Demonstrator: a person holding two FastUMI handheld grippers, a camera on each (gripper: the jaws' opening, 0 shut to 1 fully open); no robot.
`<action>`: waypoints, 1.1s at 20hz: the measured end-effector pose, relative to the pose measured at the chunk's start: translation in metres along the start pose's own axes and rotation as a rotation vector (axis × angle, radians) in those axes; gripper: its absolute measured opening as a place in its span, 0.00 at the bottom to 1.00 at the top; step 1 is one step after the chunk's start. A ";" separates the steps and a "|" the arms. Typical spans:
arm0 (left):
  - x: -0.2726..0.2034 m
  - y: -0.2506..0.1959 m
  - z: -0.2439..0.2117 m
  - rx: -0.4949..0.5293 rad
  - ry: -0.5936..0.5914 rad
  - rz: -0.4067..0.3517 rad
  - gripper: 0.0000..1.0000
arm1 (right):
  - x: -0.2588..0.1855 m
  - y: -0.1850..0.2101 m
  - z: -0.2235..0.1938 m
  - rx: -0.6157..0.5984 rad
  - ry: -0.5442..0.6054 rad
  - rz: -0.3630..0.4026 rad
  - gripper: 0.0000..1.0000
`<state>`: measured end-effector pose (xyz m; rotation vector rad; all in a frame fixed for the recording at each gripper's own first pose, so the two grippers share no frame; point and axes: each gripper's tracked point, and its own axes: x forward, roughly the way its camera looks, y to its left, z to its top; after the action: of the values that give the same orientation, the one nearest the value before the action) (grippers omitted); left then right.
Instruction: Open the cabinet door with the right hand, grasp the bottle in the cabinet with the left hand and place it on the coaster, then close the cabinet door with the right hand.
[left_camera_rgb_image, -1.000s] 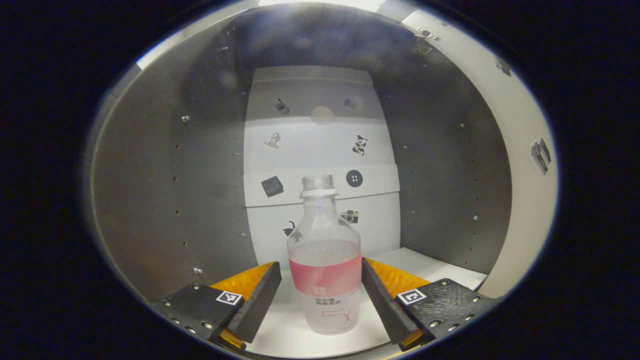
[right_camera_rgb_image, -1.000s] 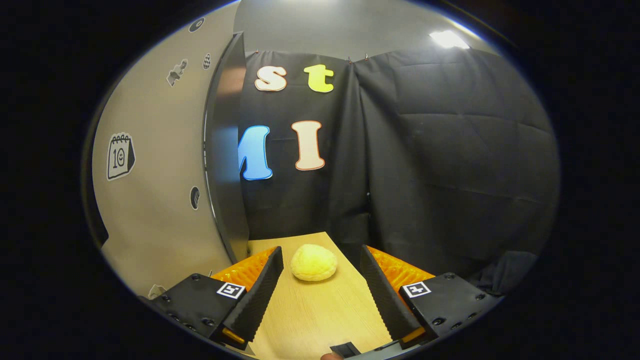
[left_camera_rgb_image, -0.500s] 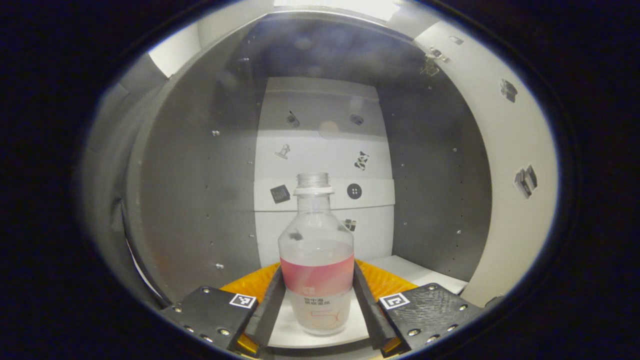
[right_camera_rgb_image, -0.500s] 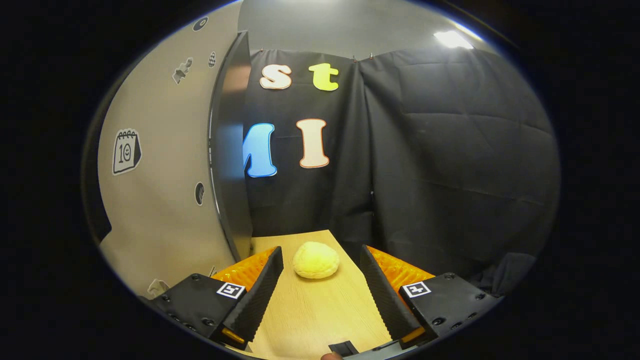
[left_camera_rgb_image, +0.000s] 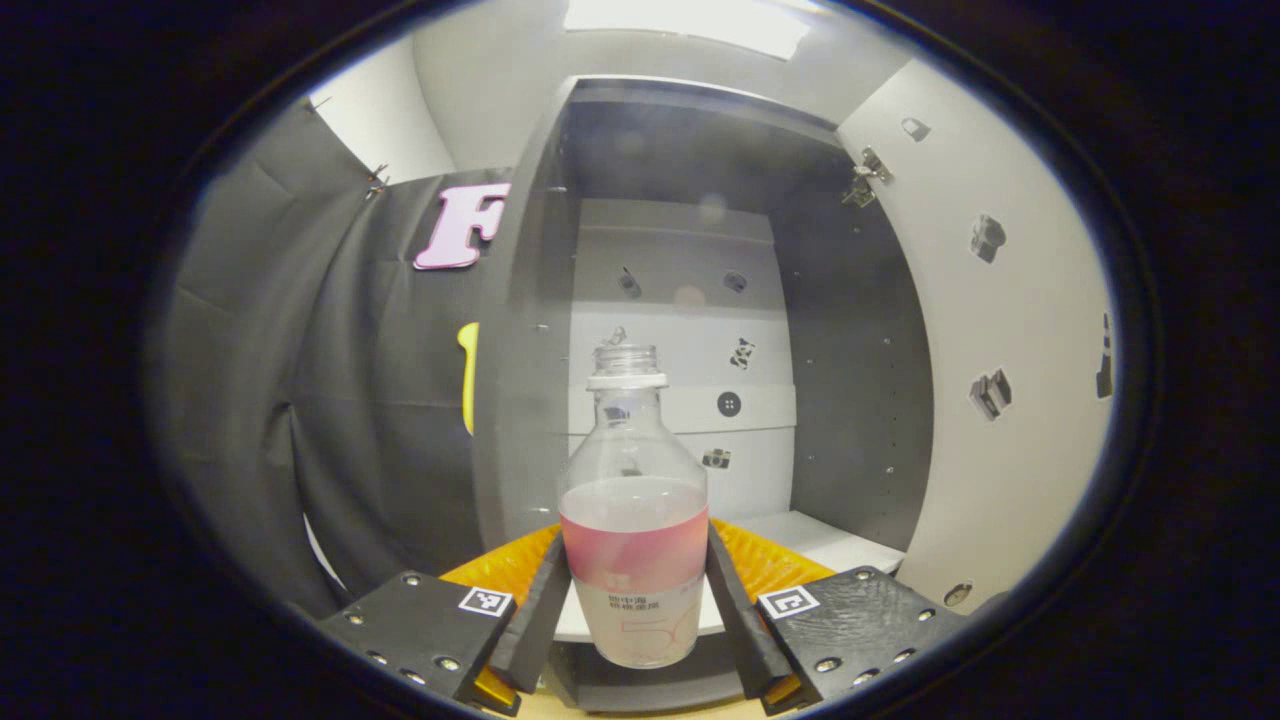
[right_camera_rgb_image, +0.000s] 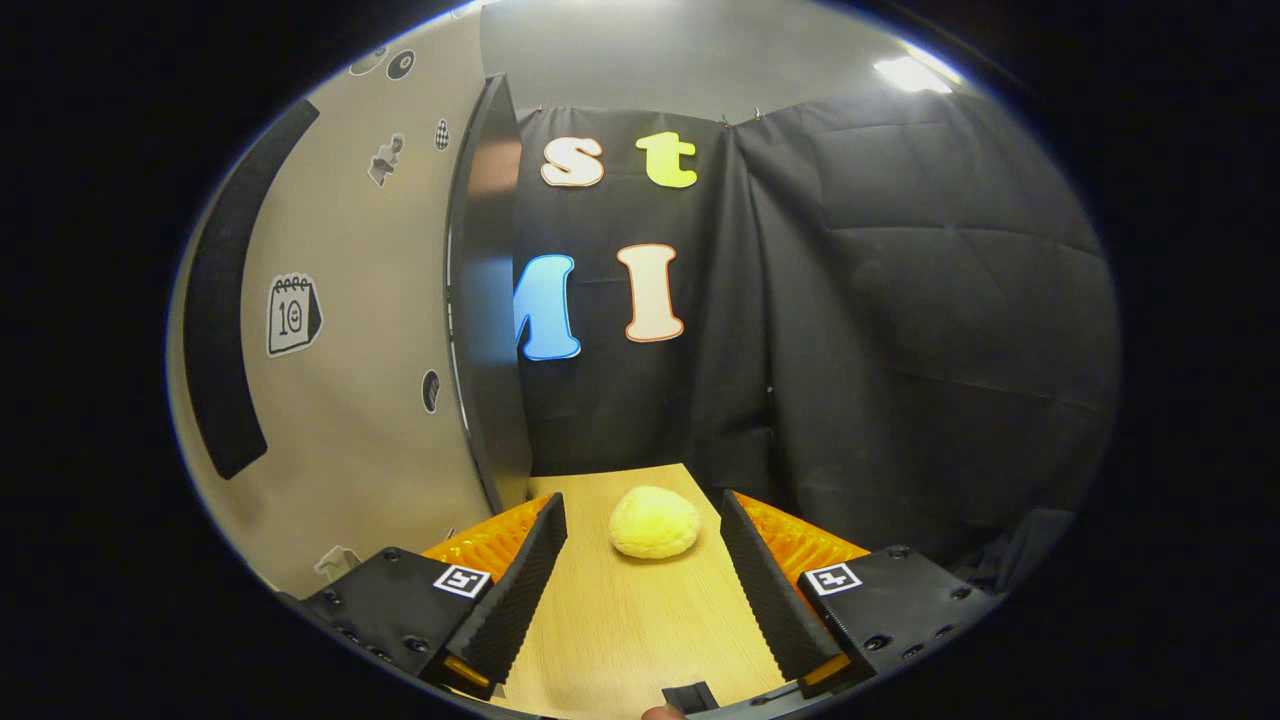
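- We judge the opening step done: in the left gripper view the cabinet (left_camera_rgb_image: 850, 330) stands open through the centre of the frame, its door (left_camera_rgb_image: 1010, 330) swung out along the right side.
- Our left gripper (left_camera_rgb_image: 632, 600) clamps the bottle (left_camera_rgb_image: 632, 530), low in the middle of that view, with a finger pressed against each side of the pink label band.
- The bottle stands upright and capless, partly filled with liquid. Its base sits in front of the shelf edge (left_camera_rgb_image: 800, 545) rather than on it, so we judge the bottle lifted and on its way out of the cabinet.
- Our right gripper (right_camera_rgb_image: 640, 570) hangs with its jaws spread and holding nothing, at the bottom of the right gripper view over the wooden table (right_camera_rgb_image: 640, 640).
- In that view the door's pale outer face (right_camera_rgb_image: 350, 380) fills the left side; a yellow bun-like lump (right_camera_rgb_image: 655, 522) lies on the table just beyond the fingertips.
- What is left, as we read it: carrying the bottle to the coaster, setting it down, letting go, then shutting the door with our right gripper.
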<state>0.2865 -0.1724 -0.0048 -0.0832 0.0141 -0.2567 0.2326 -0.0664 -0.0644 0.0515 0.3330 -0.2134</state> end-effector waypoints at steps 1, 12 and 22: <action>-0.010 0.005 0.002 -0.001 -0.008 0.012 0.71 | -0.002 0.000 -0.001 0.001 0.001 0.008 0.93; -0.122 0.048 -0.021 -0.050 -0.027 0.132 0.74 | -0.020 -0.008 -0.009 -0.004 0.010 0.064 0.93; -0.206 0.067 -0.082 -0.097 -0.010 0.185 0.74 | -0.029 -0.012 -0.013 0.000 -0.025 0.059 0.93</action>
<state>0.1020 -0.0622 -0.0917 -0.1788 0.0246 -0.0705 0.1992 -0.0716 -0.0668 0.0583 0.3063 -0.1555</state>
